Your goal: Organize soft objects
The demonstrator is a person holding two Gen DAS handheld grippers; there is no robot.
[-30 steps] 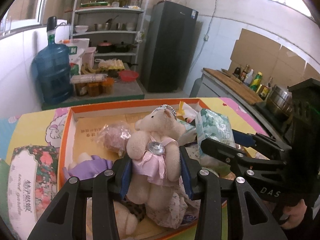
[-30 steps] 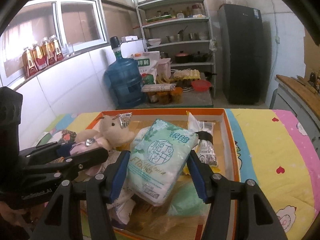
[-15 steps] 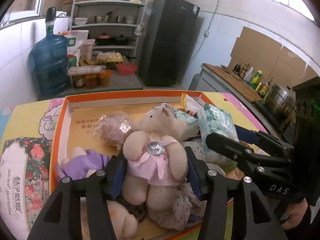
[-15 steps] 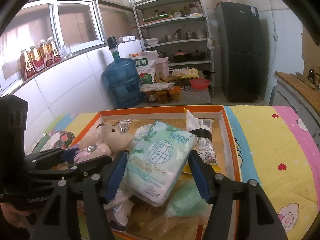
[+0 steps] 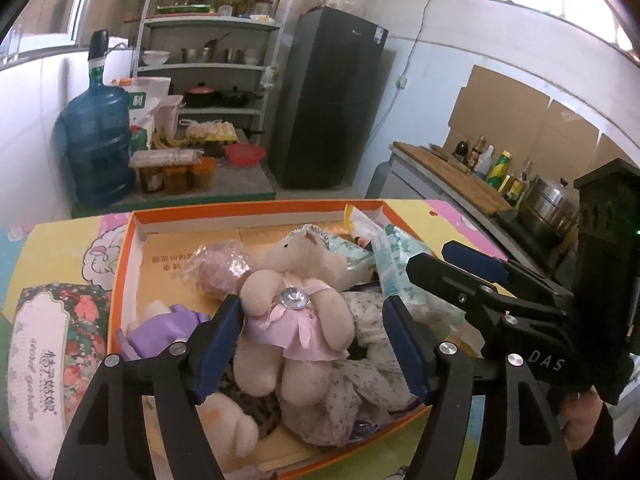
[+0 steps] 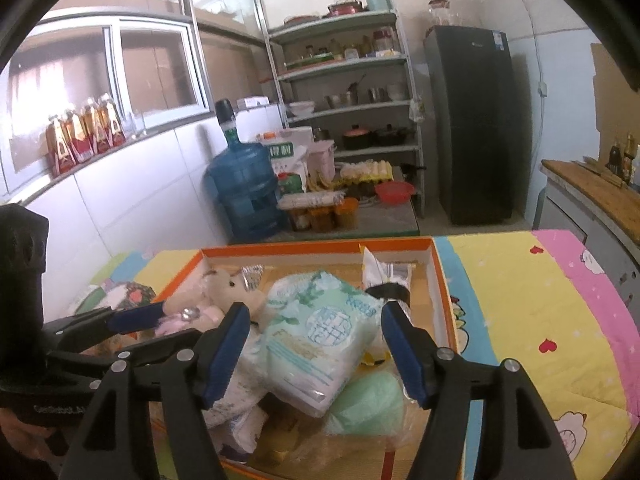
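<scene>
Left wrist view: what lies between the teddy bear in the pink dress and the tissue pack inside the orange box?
In the left wrist view, floral cloth fills the stretch between the teddy bear and the tissue pack.

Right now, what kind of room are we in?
Most likely a home kitchen or pantry: a tall dark grey fridge, a white metal shelf rack of pots and bowls, and a big blue plastic water jug on the floor.
</scene>
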